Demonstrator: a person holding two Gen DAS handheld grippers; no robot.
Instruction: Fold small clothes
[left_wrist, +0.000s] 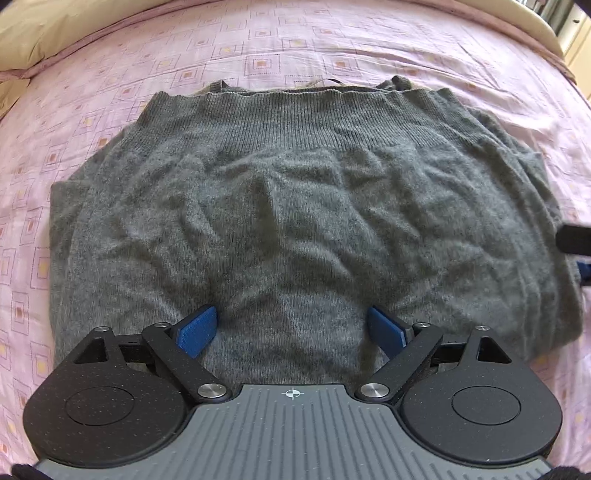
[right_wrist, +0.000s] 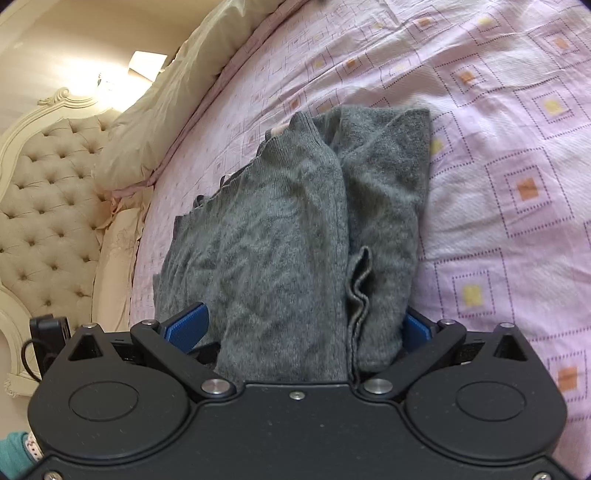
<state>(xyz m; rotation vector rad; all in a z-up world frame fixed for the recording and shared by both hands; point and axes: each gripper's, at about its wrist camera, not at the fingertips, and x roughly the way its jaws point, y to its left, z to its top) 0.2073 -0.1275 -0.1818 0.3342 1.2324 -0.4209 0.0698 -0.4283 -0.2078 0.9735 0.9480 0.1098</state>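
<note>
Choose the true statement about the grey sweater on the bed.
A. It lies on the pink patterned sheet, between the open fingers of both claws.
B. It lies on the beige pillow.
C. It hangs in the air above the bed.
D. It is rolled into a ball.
A: the grey sweater lies on the pink sheet, and both the left claw and the right claw have their blue fingers spread with knit between them.

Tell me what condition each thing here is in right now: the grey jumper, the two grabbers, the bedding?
Grey jumper: lying on the bed, partly folded, wrinkled, ribbed hem at the far side.
Left gripper: open, fingers apart over the jumper's near edge.
Right gripper: open, folded layers of the jumper between its fingers.
Pink sheet: spread over the bed, lightly creased.
Cream pillow: lying at the headboard end.
</note>
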